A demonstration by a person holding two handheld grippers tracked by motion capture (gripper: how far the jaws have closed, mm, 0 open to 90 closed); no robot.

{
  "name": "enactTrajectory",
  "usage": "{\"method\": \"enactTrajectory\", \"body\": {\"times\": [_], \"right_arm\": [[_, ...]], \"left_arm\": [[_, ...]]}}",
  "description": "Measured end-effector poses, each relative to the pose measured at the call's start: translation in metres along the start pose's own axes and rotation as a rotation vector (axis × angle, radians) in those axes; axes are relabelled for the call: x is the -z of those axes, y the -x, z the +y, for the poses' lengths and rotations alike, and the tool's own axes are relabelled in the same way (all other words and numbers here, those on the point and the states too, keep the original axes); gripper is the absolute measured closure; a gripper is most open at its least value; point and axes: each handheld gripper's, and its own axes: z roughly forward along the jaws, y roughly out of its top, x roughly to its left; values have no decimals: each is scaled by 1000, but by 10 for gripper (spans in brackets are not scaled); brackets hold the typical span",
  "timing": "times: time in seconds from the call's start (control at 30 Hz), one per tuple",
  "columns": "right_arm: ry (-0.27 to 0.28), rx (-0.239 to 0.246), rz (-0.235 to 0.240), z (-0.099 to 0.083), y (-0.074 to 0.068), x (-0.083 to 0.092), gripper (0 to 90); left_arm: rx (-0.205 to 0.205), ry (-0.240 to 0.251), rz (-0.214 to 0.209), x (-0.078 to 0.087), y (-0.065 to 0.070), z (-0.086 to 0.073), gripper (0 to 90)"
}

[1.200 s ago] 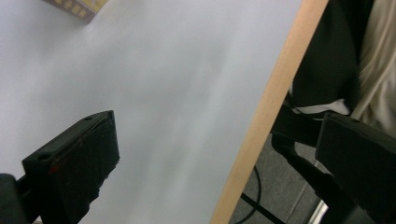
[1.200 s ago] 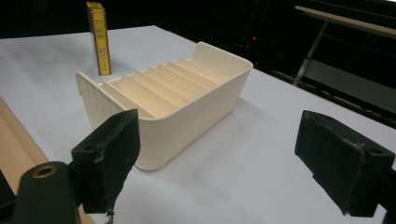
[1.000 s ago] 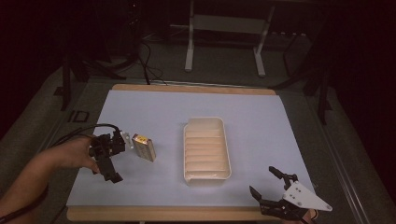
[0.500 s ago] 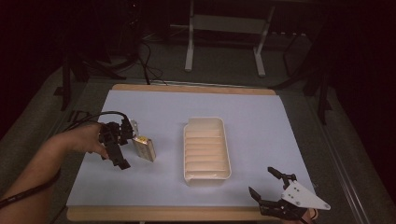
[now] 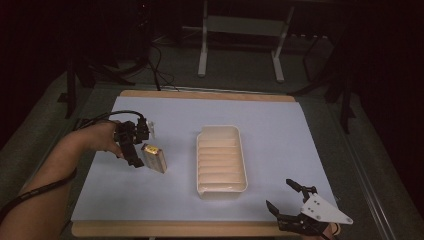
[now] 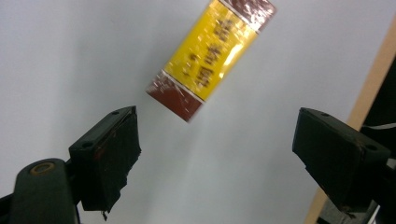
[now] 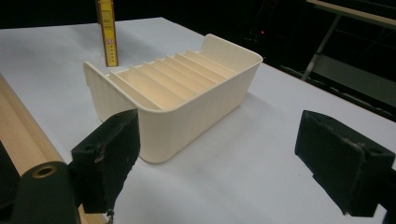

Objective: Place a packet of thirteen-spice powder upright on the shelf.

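A small packet [image 5: 154,158] with a yellow top and brown ends stands on the white table cover, left of a cream ribbed tray [image 5: 221,159]. My left gripper [image 5: 137,145] hovers just left of and above the packet, open. In the left gripper view the packet [image 6: 211,56] lies beyond the wide-apart jaws of the left gripper [image 6: 219,158], with nothing between them. My right gripper [image 5: 280,194] is open at the near right corner, empty. In the right gripper view the open right gripper [image 7: 224,172] faces the tray [image 7: 140,109], with the packet [image 7: 107,32] upright behind it.
The wooden table edge [image 5: 175,229] runs along the front under the white cover [image 5: 280,130]. A metal stand [image 5: 240,30] and cables [image 5: 155,60] sit on the dark floor beyond the table.
My left gripper has moved right and slightly away from the person, from the left of the packet to right beside and above it. The right gripper has stayed put.
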Motion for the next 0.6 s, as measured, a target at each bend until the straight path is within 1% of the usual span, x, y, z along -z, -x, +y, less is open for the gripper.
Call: {"method": "enactTrajectory", "body": {"times": [0.03,0.13,0.17,0.23,0.27,0.3,0.4,0.43,0.47,0.53,0.57,0.6], "right_arm": [[-1,0,1,0,0,0,141],[-3,-1,4,0,1,0,142],[-2,-3,6,0,1,0,143],[-3,-7,11,0,1,0,145],[-4,-7,13,0,1,0,146],[-2,-7,13,0,1,0,145],[-3,-10,17,0,1,0,145],[-3,-13,18,0,1,0,145],[-3,-14,18,-1,1,0,146],[-2,-18,20,-1,2,0,147],[-3,-19,21,-1,2,0,147],[-4,-20,21,-1,2,0,148]], "left_arm": [[-8,-1,3,0,-1,2,155],[-13,21,7,1,-6,6,199],[-13,35,-9,1,-7,7,216],[-40,55,-23,0,-7,10,279],[-43,60,-28,-1,-7,11,297],[-53,58,-15,-1,-8,13,297],[-78,66,-9,-3,-6,18,330],[-89,68,-14,-3,-6,20,350],[-99,66,-10,-4,-6,22,372],[-112,56,-15,-6,-6,24,381],[-118,50,-12,-7,-5,25,414],[-116,43,-18,-9,-5,26,417]]}}
